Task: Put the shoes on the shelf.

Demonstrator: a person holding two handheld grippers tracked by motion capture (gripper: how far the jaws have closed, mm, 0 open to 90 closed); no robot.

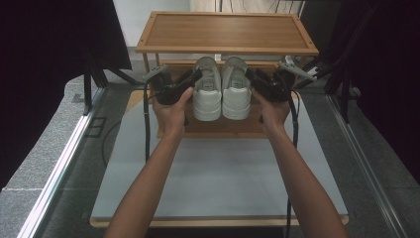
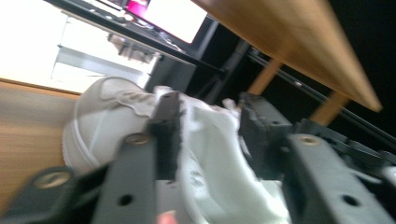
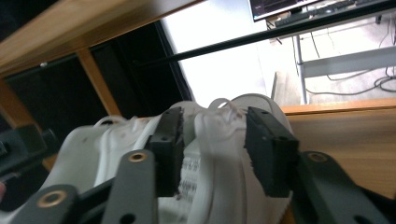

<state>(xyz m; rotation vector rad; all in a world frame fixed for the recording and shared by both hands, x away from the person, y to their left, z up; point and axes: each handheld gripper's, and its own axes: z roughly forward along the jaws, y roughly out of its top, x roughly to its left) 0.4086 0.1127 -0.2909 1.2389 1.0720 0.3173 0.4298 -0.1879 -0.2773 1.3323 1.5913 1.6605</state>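
We see 2 white shoes [image 1: 221,89] side by side on the lower shelf [image 1: 218,127] of the wooden rack [image 1: 227,31], heels toward its front edge; the left gripper [image 1: 196,75] and right gripper [image 1: 249,74] each straddle one shoe's collar, jaws wide

Left shoe [image 1: 207,89]: white low-top sneaker, upright, heel toward the person, toe pointing under the upper shelf.
Right shoe [image 1: 235,88]: matching white sneaker, upright, same heading.
Arrangement: side by side, touching or nearly so.
Location: lower wooden shelf [image 1: 218,127] of the rack.
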